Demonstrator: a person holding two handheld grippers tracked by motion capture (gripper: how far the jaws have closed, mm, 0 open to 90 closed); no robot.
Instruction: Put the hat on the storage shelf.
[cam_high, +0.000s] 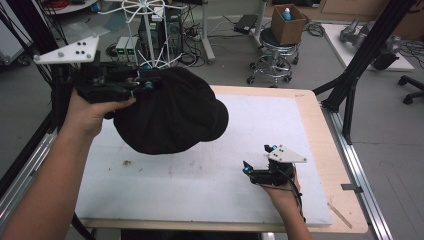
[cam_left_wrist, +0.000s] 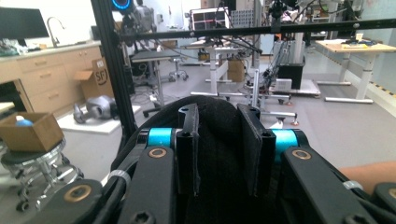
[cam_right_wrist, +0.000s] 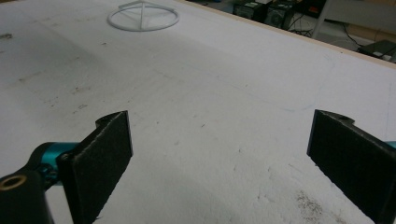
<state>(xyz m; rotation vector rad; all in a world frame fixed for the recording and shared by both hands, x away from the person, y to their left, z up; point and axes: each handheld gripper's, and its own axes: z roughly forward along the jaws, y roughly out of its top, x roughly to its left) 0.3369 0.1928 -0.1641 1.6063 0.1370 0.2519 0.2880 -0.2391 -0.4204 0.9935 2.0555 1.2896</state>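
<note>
A black cap (cam_high: 170, 112) hangs in the air over the left half of the white table mat (cam_high: 270, 125). My left gripper (cam_high: 142, 85) is shut on the cap's edge at its upper left. In the left gripper view the black cloth (cam_left_wrist: 217, 121) sits pinched between the two pads of that gripper (cam_left_wrist: 219, 154). My right gripper (cam_high: 257, 158) rests low over the mat near the front right, open, with nothing between its pads (cam_right_wrist: 100, 163). The right gripper (cam_right_wrist: 219, 140) looks across bare mat.
A white wire stand (cam_high: 145, 20) rises behind the cap at the table's far left; its round base ring (cam_right_wrist: 142, 16) lies on the mat. A stool with a cardboard box (cam_high: 287, 22) stands beyond the table. A black frame post (cam_high: 360, 60) flanks the right edge.
</note>
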